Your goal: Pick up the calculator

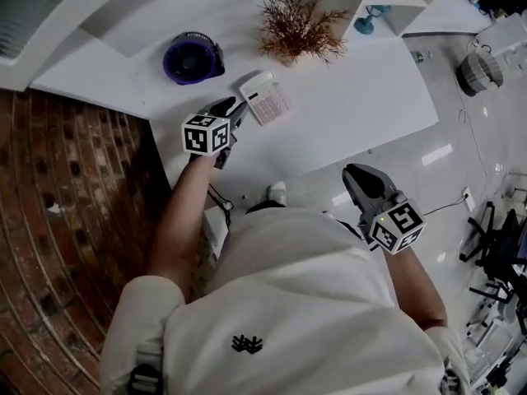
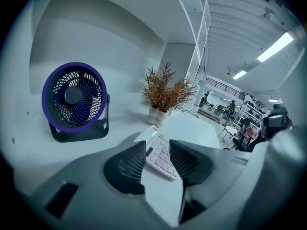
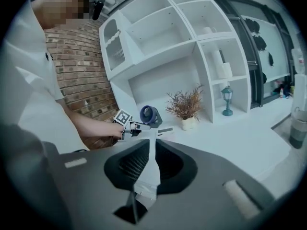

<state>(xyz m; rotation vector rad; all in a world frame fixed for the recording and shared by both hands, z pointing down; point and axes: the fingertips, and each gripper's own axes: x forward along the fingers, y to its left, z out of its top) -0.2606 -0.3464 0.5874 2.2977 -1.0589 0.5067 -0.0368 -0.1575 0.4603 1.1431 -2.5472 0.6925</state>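
Note:
The calculator is white with pale pink keys and lies flat on the white desk. My left gripper hovers just short of the calculator's near left corner, jaws open. In the left gripper view the calculator shows in the gap of the left gripper, beyond the fingertips and untouched. My right gripper hangs off the desk's front edge, over the floor. Seen from its own camera, the right gripper has a narrow gap with nothing in it, and the calculator lies far ahead.
A purple desk fan stands left of the calculator, and a dried plant in a pot stands behind it. White shelving rises at the back. A brick wall lies to the left, and glossy floor to the right.

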